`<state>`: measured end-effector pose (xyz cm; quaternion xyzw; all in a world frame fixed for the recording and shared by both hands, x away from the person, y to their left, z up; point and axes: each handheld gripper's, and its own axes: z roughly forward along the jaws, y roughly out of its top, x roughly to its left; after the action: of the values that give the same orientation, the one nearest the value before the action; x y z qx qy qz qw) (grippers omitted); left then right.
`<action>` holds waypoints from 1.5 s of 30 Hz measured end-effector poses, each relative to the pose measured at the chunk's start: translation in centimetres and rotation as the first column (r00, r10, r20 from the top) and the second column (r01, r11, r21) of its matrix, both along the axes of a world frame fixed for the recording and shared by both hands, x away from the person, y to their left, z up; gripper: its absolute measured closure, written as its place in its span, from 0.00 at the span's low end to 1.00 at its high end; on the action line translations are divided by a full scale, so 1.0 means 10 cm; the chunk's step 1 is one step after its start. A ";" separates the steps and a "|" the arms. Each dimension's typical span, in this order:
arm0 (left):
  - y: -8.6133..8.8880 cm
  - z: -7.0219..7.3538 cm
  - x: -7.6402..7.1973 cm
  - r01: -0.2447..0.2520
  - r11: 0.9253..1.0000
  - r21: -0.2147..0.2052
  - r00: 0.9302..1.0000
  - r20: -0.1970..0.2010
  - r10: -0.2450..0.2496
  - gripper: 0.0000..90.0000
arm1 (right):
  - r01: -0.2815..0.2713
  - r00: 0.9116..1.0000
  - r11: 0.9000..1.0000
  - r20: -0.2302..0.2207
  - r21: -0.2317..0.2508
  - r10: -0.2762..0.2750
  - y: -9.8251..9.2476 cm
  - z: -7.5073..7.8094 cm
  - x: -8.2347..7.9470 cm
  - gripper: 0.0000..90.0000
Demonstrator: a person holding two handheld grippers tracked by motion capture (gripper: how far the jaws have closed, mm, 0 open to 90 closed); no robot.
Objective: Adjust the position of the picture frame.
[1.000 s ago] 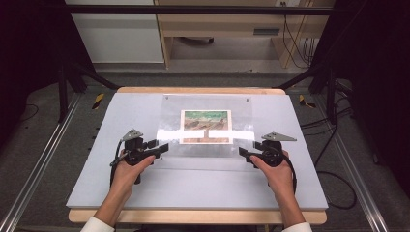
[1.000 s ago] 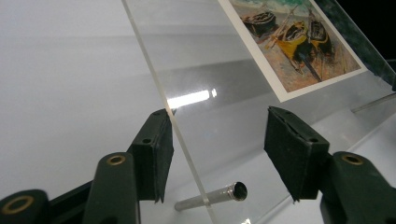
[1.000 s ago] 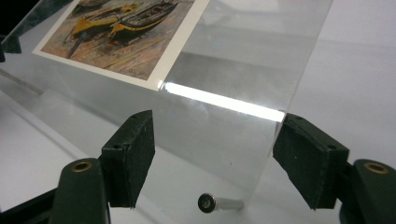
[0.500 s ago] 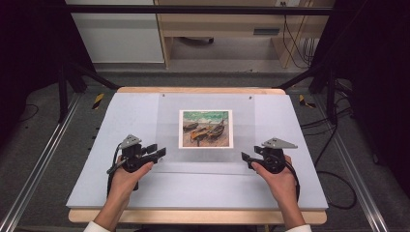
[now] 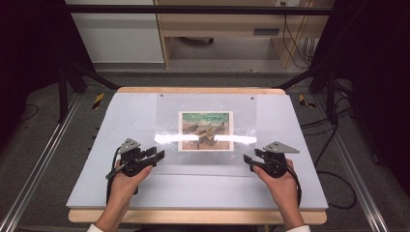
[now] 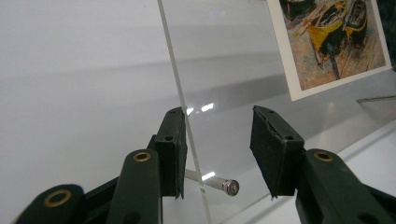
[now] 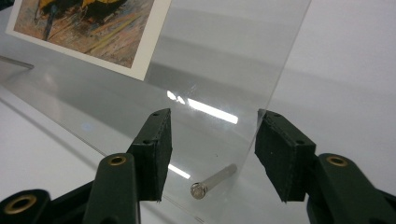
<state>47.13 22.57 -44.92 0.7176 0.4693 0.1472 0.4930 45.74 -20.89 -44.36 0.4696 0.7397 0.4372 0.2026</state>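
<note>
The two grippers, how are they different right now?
The left gripper sits at the clear sheet's left edge; the right gripper sits at its right edge. In the left gripper view the sheet's edge runs by one jaw; in the right gripper view it runs by the opposite jaw. Both are open, each with a small metal pin between its jaws.

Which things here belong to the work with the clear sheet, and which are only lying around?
In use:
- clear acrylic sheet
- boat picture
- metal pins
- left tongs, right tongs, both open

Lying about:
- cables on the floor
- wooden shelf behind
</note>
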 end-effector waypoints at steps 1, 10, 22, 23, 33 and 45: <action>0.00 0.00 -0.01 0.001 1.000 0.005 1.000 0.000 -0.001 0.62 | 0.000 1.000 1.000 0.000 0.000 0.000 0.00 0.00 0.00 0.53; 0.03 0.00 -0.08 0.021 0.999 0.033 1.000 0.008 -0.022 0.67 | 0.006 1.000 1.000 0.005 -0.003 -0.006 -0.02 -0.01 -0.08 0.61; 0.04 -0.01 -0.10 0.028 0.999 0.036 1.000 0.012 -0.028 0.69 | 0.004 1.000 1.000 0.004 -0.009 -0.004 -0.03 -0.01 -0.11 0.63; 0.04 -0.01 -0.10 0.027 0.999 0.038 1.000 0.012 -0.028 0.69 | 0.003 1.000 1.000 0.004 -0.010 -0.003 -0.03 -0.01 -0.11 0.63; 0.05 -0.01 -0.14 0.038 0.998 0.056 0.999 0.010 -0.039 0.72 | 0.005 1.000 1.000 0.010 -0.031 -0.005 -0.03 -0.02 -0.16 0.66; 0.08 -0.02 -0.16 0.033 0.999 0.021 0.999 -0.008 -0.033 0.75 | 0.011 1.000 0.999 0.012 -0.038 -0.011 -0.02 -0.02 -0.20 0.69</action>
<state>45.55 23.34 -45.16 0.7310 0.4576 0.1413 0.4861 43.79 -21.12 -44.59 0.4673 0.7441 0.4248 0.2181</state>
